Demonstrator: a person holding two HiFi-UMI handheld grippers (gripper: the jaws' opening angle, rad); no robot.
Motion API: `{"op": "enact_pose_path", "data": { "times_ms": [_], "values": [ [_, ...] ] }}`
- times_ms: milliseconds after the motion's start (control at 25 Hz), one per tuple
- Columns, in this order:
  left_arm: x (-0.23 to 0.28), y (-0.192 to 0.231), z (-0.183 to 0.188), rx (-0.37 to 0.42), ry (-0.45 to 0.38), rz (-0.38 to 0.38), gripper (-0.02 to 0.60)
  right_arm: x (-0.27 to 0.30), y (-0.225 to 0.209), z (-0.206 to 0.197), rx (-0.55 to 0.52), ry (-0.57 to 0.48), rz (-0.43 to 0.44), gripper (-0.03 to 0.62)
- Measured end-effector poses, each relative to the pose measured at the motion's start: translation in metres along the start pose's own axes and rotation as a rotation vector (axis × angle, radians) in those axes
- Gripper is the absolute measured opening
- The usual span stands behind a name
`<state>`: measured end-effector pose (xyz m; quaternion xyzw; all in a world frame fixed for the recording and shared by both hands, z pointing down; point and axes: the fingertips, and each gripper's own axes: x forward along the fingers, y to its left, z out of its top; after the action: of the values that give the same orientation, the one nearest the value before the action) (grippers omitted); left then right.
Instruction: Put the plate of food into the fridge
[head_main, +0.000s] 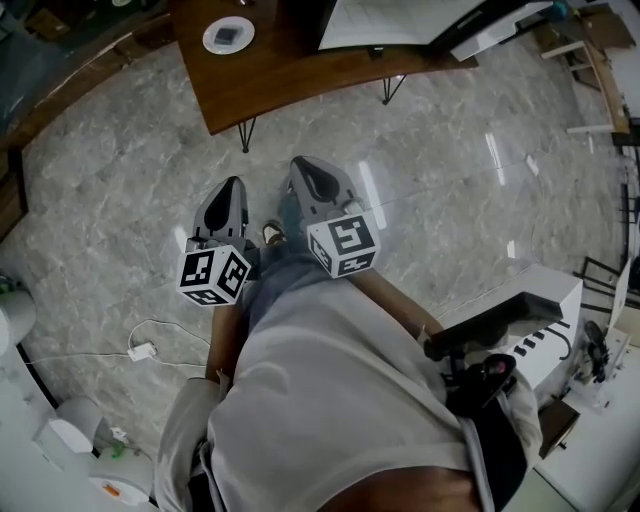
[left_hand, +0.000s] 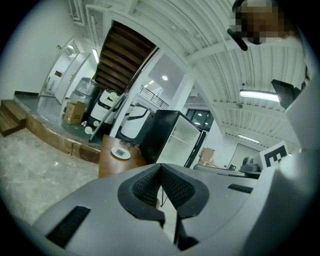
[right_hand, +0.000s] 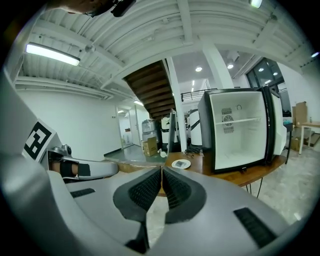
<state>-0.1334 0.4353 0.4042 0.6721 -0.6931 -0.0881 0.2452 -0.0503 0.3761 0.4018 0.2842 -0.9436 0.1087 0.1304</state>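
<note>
Left tongs (left_hand: 160, 169), right tongs (right_hand: 161, 171), both pressed together (nothing held), plate (head_main: 228, 35) on table (head_main: 272, 82), fridge (right_hand: 239, 137) open.

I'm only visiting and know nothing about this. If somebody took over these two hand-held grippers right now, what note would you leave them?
Left gripper: jaws together, empty.
Right gripper: jaws together, empty.
Both are held over the floor, short of the wooden table.
Plate: on the table beside the fridge, with something dark on it.
Done: the fridge door stands open.
Left: approach, pick up the plate, set it inside.
</note>
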Motion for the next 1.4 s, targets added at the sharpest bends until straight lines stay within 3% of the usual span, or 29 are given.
{"op": "enact_pose_path", "data": {
  "times_ms": [280, 560, 880, 1160, 1400],
  "values": [
    [0.054, 0.018, 0.02, -0.008, 0.02, -0.002, 0.018, 0.048, -0.044, 0.016, 0.043, -0.001, -0.056, 0.021],
    [0.142, 0.035, 0.052, 0.001, 0.038, -0.011, 0.018, 0.116, -0.097, 0.045, 0.075, -0.005, -0.038, 0.021],
    [0.242, 0.056, 0.084, 0.029, 0.055, 0.034, 0.018, 0.19, -0.162, 0.078, 0.078, -0.006, 0.015, 0.021],
    [0.297, 0.077, 0.106, 0.056, 0.047, 0.097, 0.018, 0.236, -0.203, 0.079, 0.127, 0.02, 0.035, 0.021],
    [0.326, 0.129, 0.118, 0.11, 0.086, 0.14, 0.018, 0.278, -0.208, 0.063, 0.193, 0.068, 0.039, 0.021]
  ]
}}
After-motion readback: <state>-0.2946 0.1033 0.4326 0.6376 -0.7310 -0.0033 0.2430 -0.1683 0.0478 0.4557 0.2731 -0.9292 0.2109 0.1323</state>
